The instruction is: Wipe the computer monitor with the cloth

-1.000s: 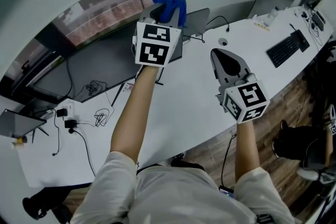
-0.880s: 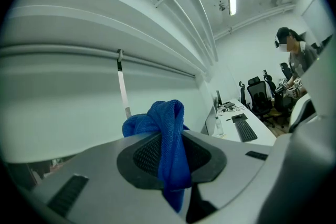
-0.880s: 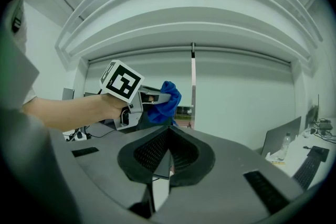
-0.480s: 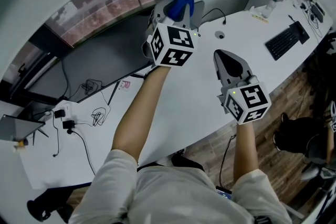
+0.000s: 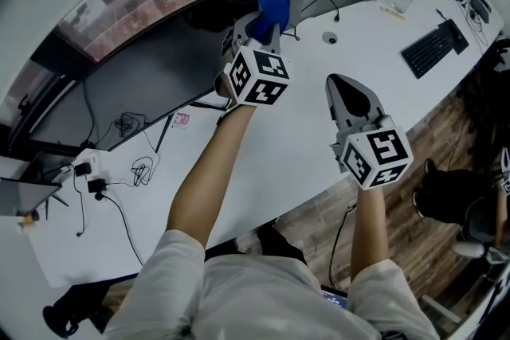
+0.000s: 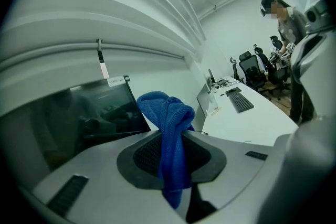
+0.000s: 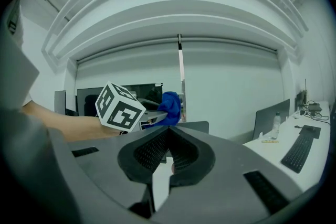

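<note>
Wiping looks barely started, if at all. Our left gripper (image 6: 170, 160) is clamped on the cloth (image 6: 167, 123) and holds it up near the monitor (image 6: 89, 113), by its right edge. We can't tell if it's touching the glass. No wiped patch shows, so we'd guess basically the whole screen is left. Right gripper (image 7: 169, 152) hangs over the desk (image 5: 271, 163), jaws pinched together on nothing.

Cloth is blue, nubby terry stuff, bunched into a soft lump above the ribbed pads. Monitor's a wide, dark, glossy panel with a thin bezel, throwing reflections. Desk is smooth, white and curved.
</note>
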A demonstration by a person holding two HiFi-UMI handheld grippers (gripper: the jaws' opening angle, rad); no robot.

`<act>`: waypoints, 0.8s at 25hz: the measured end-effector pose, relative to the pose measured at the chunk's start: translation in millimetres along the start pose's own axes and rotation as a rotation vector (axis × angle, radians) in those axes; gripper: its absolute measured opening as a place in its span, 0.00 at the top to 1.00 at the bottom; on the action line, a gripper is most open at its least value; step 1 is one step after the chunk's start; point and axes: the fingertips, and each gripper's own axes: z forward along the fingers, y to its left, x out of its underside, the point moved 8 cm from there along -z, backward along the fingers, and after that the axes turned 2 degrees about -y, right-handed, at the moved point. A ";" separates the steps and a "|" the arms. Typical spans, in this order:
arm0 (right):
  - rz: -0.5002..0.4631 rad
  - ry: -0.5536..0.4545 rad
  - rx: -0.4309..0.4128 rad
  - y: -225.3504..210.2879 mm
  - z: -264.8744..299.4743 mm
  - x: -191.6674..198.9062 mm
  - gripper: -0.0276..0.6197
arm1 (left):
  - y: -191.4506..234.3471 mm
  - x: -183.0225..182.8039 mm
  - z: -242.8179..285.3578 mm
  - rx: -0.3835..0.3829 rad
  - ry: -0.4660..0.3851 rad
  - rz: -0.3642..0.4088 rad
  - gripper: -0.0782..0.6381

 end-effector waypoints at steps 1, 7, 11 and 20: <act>0.004 0.006 0.002 -0.7 -0.4 4.5 0.94 | -4.1 7.3 2.1 0.006 0.012 -0.008 0.76; 0.019 0.045 0.006 -5.1 2.8 31.1 0.94 | -24.3 50.8 9.9 -0.012 0.061 -0.041 0.76; 0.023 0.069 0.002 -5.5 6.0 42.8 0.94 | -32.9 74.1 9.6 -0.019 0.086 -0.087 0.76; 0.025 0.103 -0.014 0.2 18.0 64.2 0.94 | -56.2 138.9 11.2 -0.017 0.178 -0.082 0.76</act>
